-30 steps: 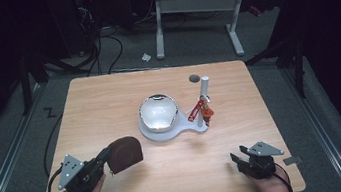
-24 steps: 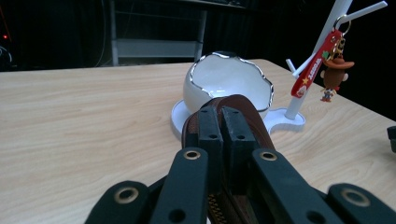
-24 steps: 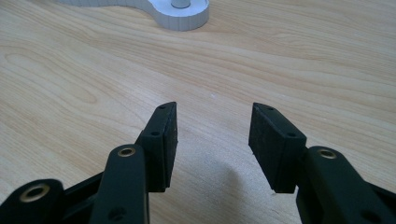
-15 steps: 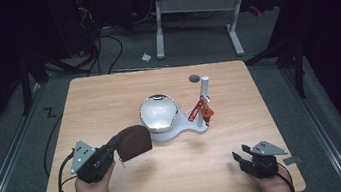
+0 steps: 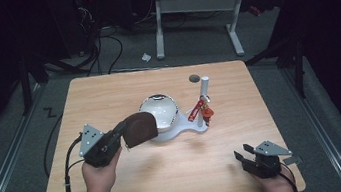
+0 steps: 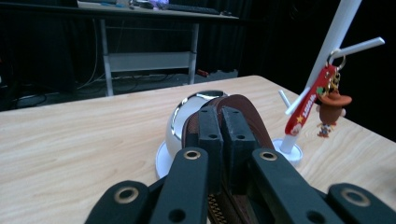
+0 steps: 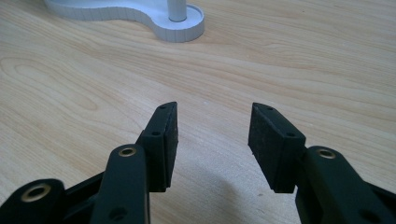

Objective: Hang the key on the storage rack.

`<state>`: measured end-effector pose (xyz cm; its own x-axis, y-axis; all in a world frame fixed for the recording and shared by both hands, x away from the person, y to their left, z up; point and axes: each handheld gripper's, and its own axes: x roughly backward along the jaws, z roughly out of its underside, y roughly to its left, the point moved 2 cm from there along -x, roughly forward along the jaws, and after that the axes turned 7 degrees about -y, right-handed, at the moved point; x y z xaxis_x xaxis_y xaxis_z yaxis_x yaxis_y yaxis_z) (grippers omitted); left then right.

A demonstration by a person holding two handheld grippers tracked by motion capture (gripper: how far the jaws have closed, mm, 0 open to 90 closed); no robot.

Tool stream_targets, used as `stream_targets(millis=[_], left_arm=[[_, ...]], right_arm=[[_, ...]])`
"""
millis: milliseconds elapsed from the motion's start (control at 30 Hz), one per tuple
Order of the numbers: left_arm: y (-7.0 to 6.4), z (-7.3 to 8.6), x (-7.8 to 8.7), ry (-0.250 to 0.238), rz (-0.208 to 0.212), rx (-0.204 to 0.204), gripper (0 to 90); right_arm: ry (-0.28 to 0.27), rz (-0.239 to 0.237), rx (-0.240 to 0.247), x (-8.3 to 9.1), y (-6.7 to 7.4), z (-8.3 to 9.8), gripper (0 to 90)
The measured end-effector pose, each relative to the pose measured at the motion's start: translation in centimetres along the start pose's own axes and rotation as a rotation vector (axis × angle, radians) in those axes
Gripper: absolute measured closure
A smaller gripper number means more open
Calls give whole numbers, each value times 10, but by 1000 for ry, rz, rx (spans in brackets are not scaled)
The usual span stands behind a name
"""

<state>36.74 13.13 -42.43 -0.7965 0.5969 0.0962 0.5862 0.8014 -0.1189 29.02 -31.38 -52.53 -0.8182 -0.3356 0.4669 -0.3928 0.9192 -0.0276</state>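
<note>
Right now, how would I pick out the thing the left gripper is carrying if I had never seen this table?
Start at the wooden table and find the white stand with the shiny metal bowl near its middle. Just left of the bowl, the left gripper holds a brown pouch clamped in its jaws. It is the one dark brown, rounded item, with a zip along its edge, unlike the red keychain hanging from the white post.

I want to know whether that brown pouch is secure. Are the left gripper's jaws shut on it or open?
Shut on it. In the left gripper view the left gripper has both black jaws pressed together on the edge of the brown leather pouch, which hangs clear of the wooden table.
</note>
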Motion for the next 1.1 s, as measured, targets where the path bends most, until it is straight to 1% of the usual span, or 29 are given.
stream_targets(millis=[100,233,433,500,633,700,833,933,1100], left_arm=[[0,-4,-8,6,-3,-4,877],[1,-7,-21,19,-9,-9,877],[3,-7,-38,39,-21,-10,877],[4,-7,-43,53,-22,-16,877],[8,-5,-53,75,-31,-8,877],[9,-4,-57,88,-40,-12,877],[12,-4,-62,122,-54,-32,876],[15,-4,-64,139,-64,-26,876],[15,-3,-72,167,-76,-41,875]], right_arm=[[-2,0,-9,0,-1,0,529],[-2,-5,-4,0,-1,0,530],[0,-13,-4,0,0,0,530],[-1,-16,-4,0,0,1,530],[1,-17,-12,-1,-1,1,531],[2,-19,-13,-1,-1,1,532],[2,-22,-12,-1,-1,1,532],[3,-23,-14,-1,-2,1,532],[3,-31,-28,-1,-2,1,533]])
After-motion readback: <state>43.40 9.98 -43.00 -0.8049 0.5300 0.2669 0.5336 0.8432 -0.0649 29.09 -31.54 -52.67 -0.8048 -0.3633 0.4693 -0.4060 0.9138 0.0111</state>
